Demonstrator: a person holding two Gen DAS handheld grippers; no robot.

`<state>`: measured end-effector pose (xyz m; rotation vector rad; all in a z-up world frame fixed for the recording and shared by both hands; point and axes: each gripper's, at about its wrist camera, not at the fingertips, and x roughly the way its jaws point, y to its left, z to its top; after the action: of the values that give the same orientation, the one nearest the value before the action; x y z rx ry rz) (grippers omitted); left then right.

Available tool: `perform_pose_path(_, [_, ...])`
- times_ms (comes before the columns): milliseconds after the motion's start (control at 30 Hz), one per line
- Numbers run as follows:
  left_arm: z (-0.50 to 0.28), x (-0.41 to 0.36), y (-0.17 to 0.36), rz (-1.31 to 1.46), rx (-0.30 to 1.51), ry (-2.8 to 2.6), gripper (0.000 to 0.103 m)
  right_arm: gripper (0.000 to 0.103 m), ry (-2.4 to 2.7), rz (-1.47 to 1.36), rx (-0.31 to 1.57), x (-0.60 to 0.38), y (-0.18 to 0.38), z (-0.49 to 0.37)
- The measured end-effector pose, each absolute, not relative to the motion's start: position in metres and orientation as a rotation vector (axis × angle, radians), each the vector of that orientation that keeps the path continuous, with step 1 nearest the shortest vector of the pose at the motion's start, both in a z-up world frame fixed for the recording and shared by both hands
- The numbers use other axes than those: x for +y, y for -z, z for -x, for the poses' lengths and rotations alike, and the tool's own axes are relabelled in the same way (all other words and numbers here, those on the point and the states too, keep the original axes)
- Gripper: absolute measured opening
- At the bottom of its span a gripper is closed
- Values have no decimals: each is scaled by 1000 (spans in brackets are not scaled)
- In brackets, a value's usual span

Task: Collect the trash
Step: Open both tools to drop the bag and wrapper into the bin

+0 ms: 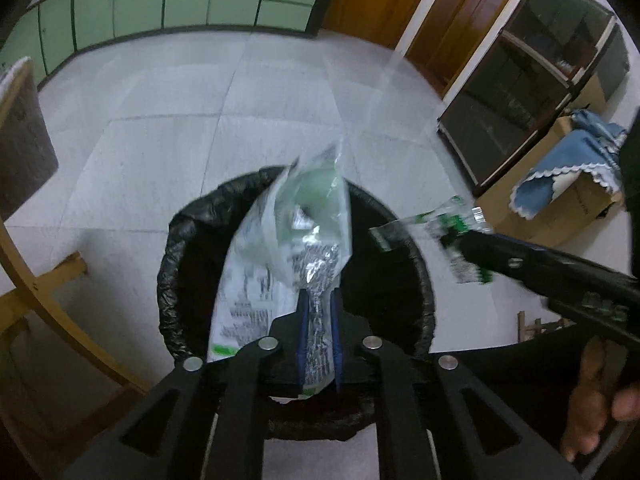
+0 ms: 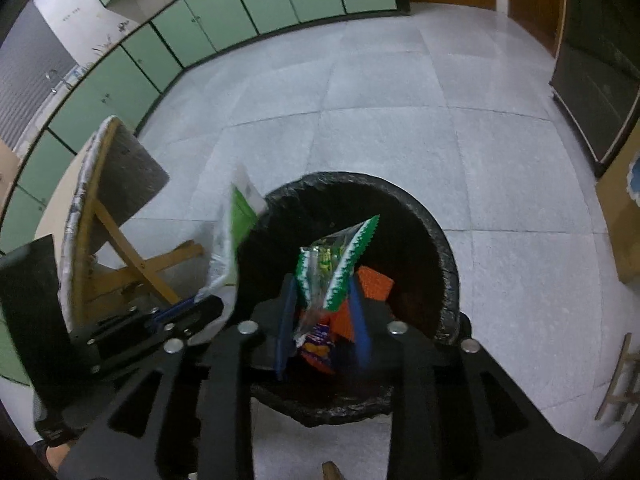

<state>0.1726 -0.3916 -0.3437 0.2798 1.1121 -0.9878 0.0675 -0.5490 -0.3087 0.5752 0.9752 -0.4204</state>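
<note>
While both grippers hang over the bin, the drop is under way but not finished.

Left gripper (image 1: 319, 312): jaws narrow, the white and silver wrapper (image 1: 280, 248) standing between the blue pads; I cannot tell whether they press it or have just let go.

Right gripper (image 2: 322, 316): jaws spread a little, the green-edged snack wrapper (image 2: 334, 264) between them and seemingly loose; a grip cannot be ruled out.

Trash bin (image 1: 176, 256): round, lined with a black bag, directly below both wrappers; orange packaging (image 2: 374, 282) already lies inside.

Progress: judged late in this round, with both pieces over the opening and neither yet clearly down in the bag. What else awaits collecting is not in view.

Edges: the white wrapper's upper end leans across the far rim and might catch there; the two grippers sit close side by side over the mouth.

Near obstacles: a wooden-legged table (image 2: 116, 216) just left of the bin; a cardboard box (image 1: 560, 200) with blue cloth to the right.

Open room: bare tiled floor (image 2: 380, 100) beyond the bin, up to the green cabinets (image 2: 224, 16).
</note>
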Motion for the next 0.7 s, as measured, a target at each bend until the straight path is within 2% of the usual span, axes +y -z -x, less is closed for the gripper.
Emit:
perform_pose_path(33, [-174, -393, 347, -282, 1119, 989, 21, 32, 424, -575, 970, -550, 308, -68])
perform_pose_path(67, [-175, -393, 350, -285, 1125, 992, 34, 35, 430, -579, 967, -551, 308, -67])
perform_pose_path(133, [-174, -396, 354, -297, 1115, 991, 45, 36, 426, -596, 974, -553, 311, -66])
perform_pose_path(233, [-175, -396, 356, -301, 1114, 982, 45, 37, 422, -604, 982, -556, 313, -67])
perform_pose_path(333, [-178, -392, 353, -280, 1108, 968, 46, 42, 422, -606, 982, -555, 312, -68])
perform_pose_path(400, [-178, -387, 348, -279, 1093, 953, 50, 56, 423, -605, 990, -554, 312, -69])
perform_pose_path(433, [-179, -386, 347, -288, 1082, 939, 55, 59, 424, -601, 990, -554, 311, -69])
perform_pose_path(700, [-182, -371, 336, -276, 1058, 914, 56, 59, 423, -588, 996, -552, 313, -71])
